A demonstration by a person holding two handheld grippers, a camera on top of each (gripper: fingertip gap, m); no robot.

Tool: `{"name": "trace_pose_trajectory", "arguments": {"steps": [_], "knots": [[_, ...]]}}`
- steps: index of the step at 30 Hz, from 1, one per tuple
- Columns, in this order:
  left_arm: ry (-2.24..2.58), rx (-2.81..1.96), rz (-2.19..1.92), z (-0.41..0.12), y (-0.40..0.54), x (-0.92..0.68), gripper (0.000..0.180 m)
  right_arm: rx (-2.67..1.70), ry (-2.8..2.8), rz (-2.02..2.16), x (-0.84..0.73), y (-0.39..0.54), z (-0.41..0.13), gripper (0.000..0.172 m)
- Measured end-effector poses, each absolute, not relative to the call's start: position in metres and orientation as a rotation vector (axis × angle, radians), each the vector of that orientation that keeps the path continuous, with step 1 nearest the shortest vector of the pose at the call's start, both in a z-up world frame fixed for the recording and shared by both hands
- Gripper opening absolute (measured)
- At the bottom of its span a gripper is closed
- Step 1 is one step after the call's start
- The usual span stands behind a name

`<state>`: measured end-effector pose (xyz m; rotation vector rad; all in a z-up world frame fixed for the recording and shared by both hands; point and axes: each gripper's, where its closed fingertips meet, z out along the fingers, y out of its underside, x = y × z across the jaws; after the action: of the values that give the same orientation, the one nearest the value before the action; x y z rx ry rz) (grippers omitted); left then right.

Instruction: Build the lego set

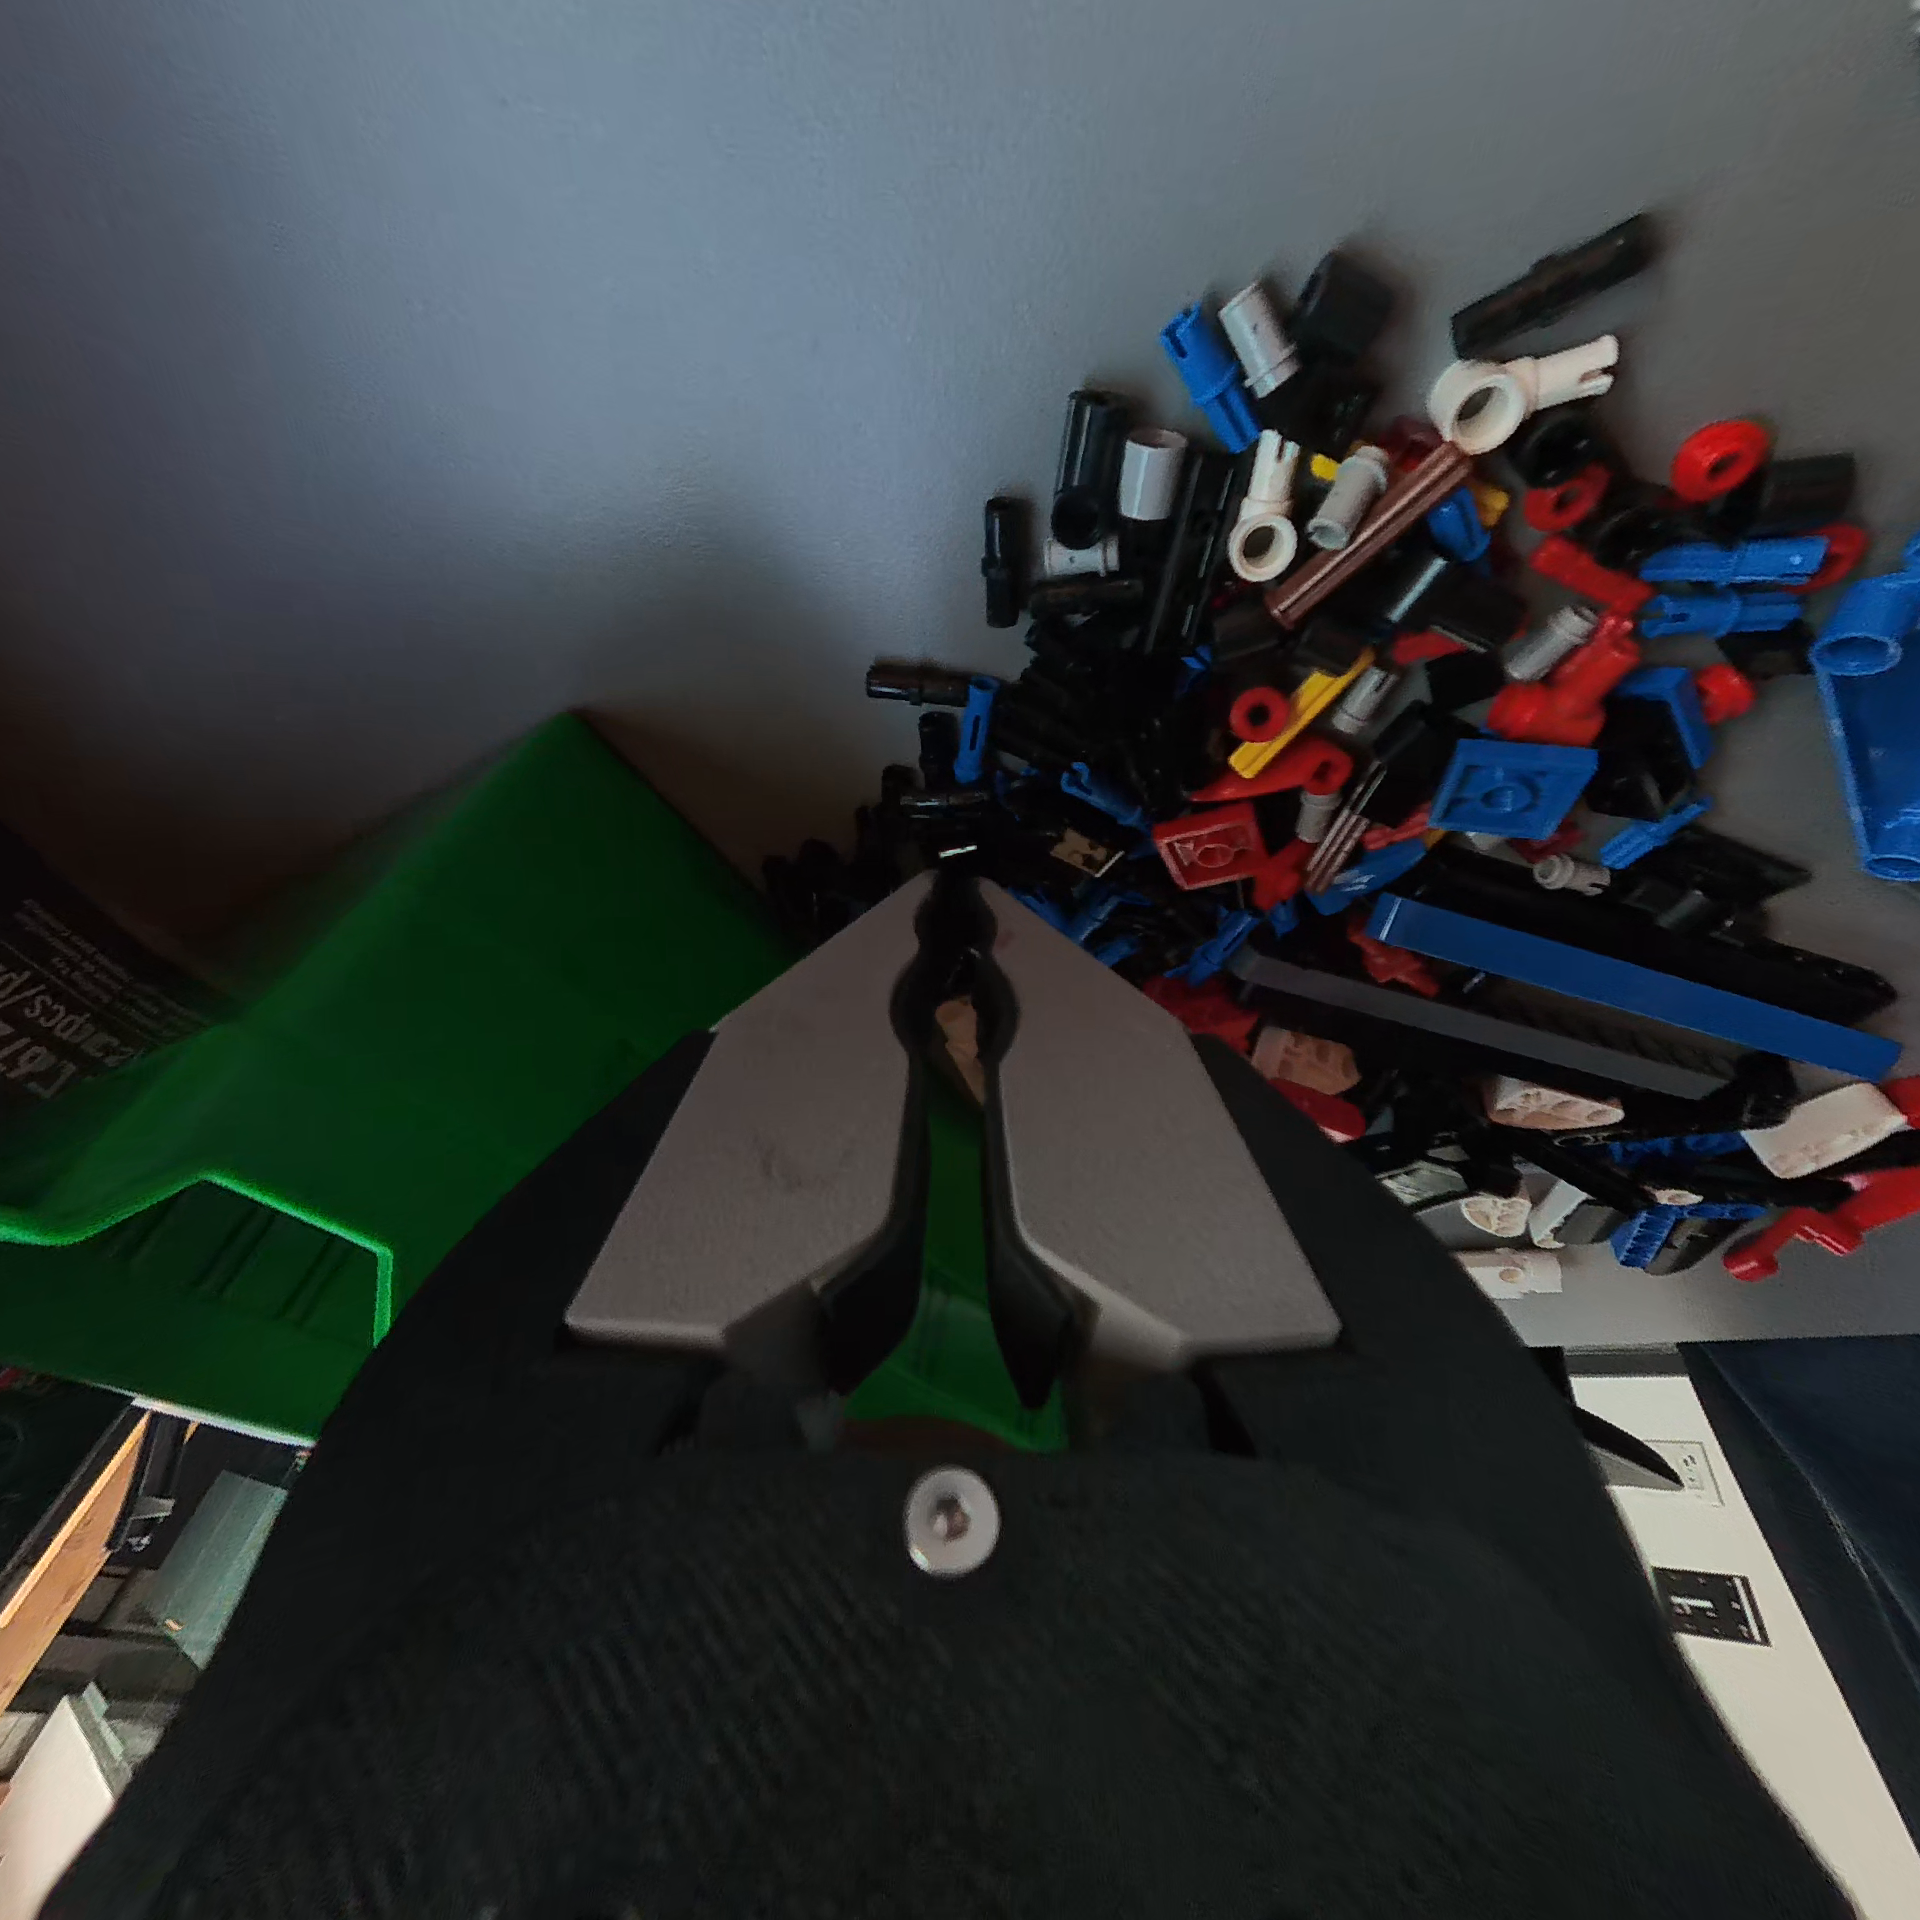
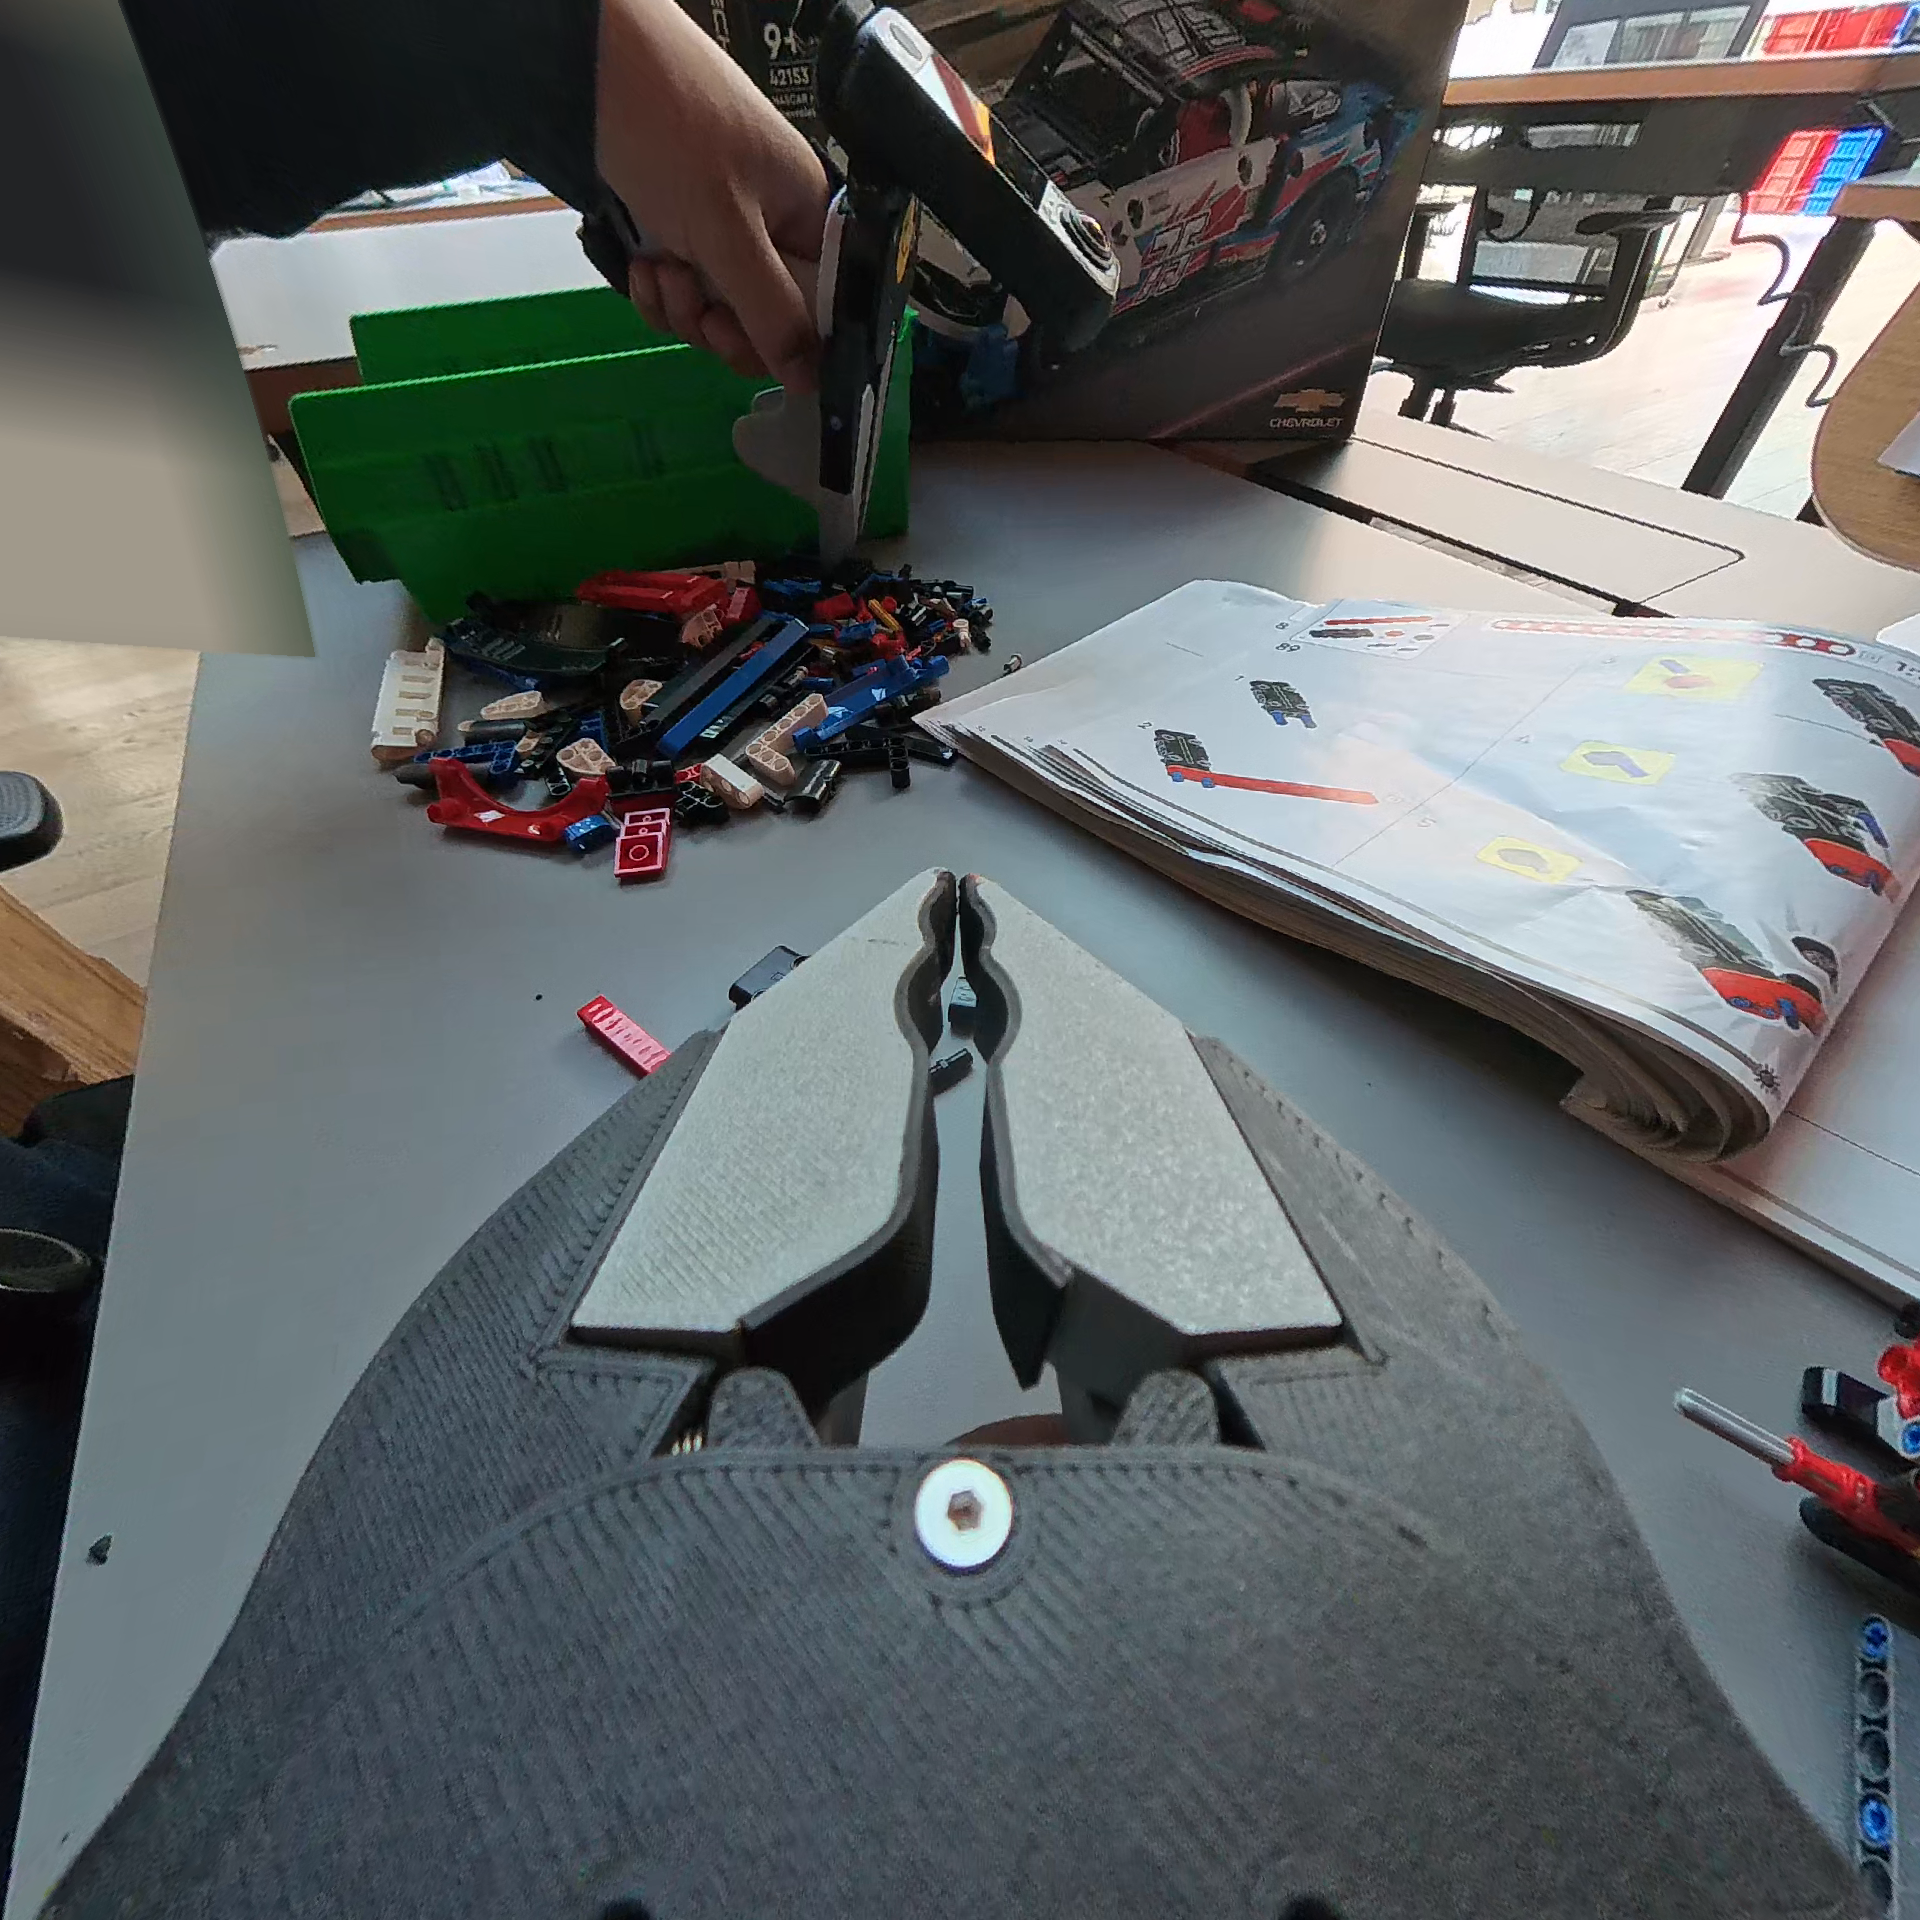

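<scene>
A: The left gripper (image 1: 951,883) is down at the near edge of the heap of small plastic building parts (image 1: 1351,790), black, blue, red and white, on the grey tabletop (image 1: 520,312). Its grey fingers (image 1: 831,1091) are drawn together at the tips.

B: Anything caught there?

A: A small black pin (image 1: 956,854) sits right at the tips, but it's dark and blurred, so whether the pads pinch it can't be told. The green plastic bin (image 1: 468,987) lies just left of the heap.

B: And from the other side?

A: In the right wrist view a hand (image 2: 717,208) holds that left gripper (image 2: 836,545) upright, tips touching the heap's (image 2: 686,696) far edge, beside the green bin (image 2: 520,457).

B: The right gripper?

A: The right gripper (image 2: 956,883) hangs well apart from the heap, on its near side, tips closed on each other with nothing between them. Below it on the table (image 2: 312,1039) lie a small red flat tile (image 2: 623,1034), a black block (image 2: 764,971) and two tiny black pieces (image 2: 951,1065) seen through the finger gap.

B: To the right of the heap?

A: An open instruction booklet (image 2: 1455,831), and behind it a cardboard box with a race car picture (image 2: 1195,208).
</scene>
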<state>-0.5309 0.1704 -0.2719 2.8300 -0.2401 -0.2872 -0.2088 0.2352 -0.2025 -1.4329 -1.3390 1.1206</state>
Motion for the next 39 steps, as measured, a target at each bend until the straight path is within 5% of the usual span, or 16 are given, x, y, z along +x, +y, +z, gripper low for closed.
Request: {"name": "trace_pose_trajectory", "arguments": {"steps": [39], "knots": [[-0.256,2.838,-0.272,-0.2741,0.1713,-0.5255,0.008,-1.423,-1.339,1.121,-0.208,0.234,-0.2003,0.0]]}}
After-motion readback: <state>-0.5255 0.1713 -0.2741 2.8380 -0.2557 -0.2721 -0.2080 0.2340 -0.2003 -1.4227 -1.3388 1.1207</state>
